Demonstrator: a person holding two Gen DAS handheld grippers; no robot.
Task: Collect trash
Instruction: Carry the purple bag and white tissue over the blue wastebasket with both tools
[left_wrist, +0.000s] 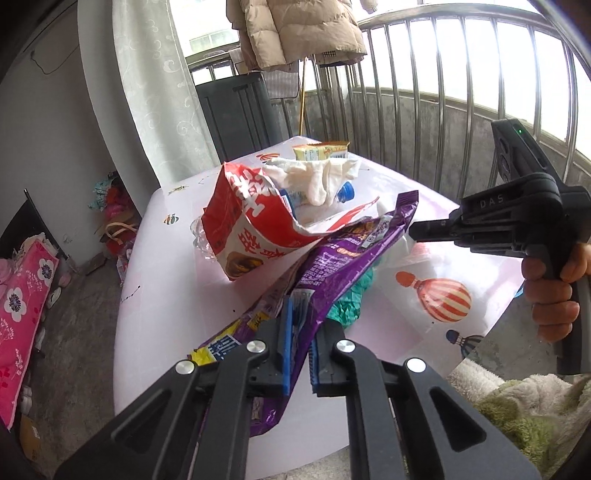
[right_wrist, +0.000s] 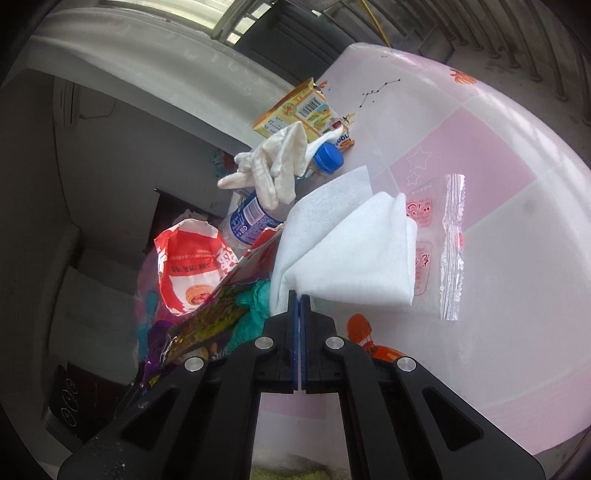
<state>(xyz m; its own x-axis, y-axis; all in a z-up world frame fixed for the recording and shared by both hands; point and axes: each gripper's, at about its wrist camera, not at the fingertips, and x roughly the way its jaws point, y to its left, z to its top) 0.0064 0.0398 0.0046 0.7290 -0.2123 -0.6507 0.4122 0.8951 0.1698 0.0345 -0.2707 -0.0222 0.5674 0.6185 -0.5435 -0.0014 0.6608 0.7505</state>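
The round surface (left_wrist: 155, 317) under a glossy pink-and-white balloon-print cover carries the whole trash heap near its middle. Largest item: a crumpled purple foil snack bag (left_wrist: 332, 266), lying across the heap with its near end pinched between the blue pads of the left hand-held gripper (left_wrist: 300, 345), which is clenched on it. Partly resting on the bag is a red-and-white printed paper-like pouch (left_wrist: 247, 229), mouth open and unheld. Next, a folded white tissue sheet (right_wrist: 343, 251), its lower corner caught in the right hand-held gripper (right_wrist: 299, 325); the jaws there are fully closed on that thin edge. Behind lie a clear plastic bottle with a blue cap (right_wrist: 327, 157), a wad of crumpled white tissue (right_wrist: 273, 173) draped on it, a yellow-orange drink carton (right_wrist: 306, 110), a teal crumpled scrap (right_wrist: 255, 302) and a clear flat sachet (right_wrist: 452, 247). Risks, as judged: lifting the purple bag could tip the red pouch and roll the bottle off the edge; the tissue grip is marginal, a corner only, and may tear or slip; the slick cover offers little friction.
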